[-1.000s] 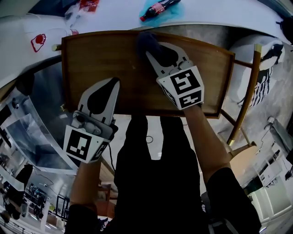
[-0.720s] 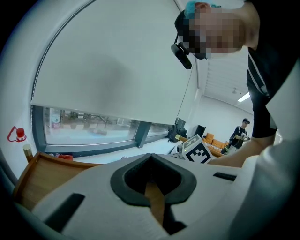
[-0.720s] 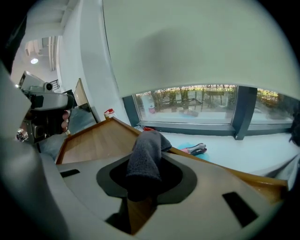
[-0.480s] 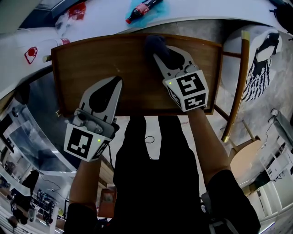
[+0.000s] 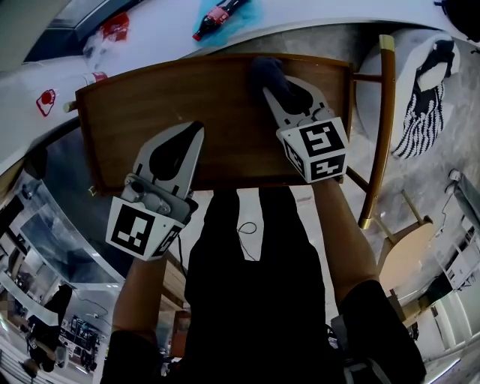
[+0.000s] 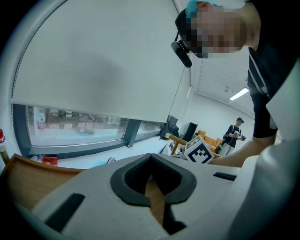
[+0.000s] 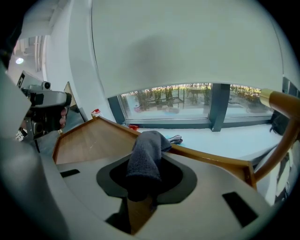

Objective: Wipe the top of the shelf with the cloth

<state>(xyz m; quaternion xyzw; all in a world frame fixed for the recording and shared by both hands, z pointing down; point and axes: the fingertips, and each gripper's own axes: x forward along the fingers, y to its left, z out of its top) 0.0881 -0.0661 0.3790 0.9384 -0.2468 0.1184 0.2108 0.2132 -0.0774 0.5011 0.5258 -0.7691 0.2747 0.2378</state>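
The wooden shelf top (image 5: 217, 105) with a raised rim spans the middle of the head view. My right gripper (image 5: 274, 82) is near its far edge, right of centre, shut on a dark grey-blue cloth (image 5: 266, 69) that rests on the wood. In the right gripper view the cloth (image 7: 146, 157) bulges out between the jaws and hides the fingertips. My left gripper (image 5: 193, 129) hovers over the front left of the shelf. It is shut and holds nothing. In the left gripper view (image 6: 151, 158) its tips meet over the wood.
A cola bottle (image 5: 217, 13) and red wrappers (image 5: 116, 22) lie on the white sill beyond the shelf. A wooden chair frame (image 5: 386, 112) with striped fabric (image 5: 424, 82) stands to the right. The person's dark legs (image 5: 255, 285) are at the front edge.
My right gripper has slid the cloth to the right along the shelf's far edge. The left gripper has stayed over the front left part.
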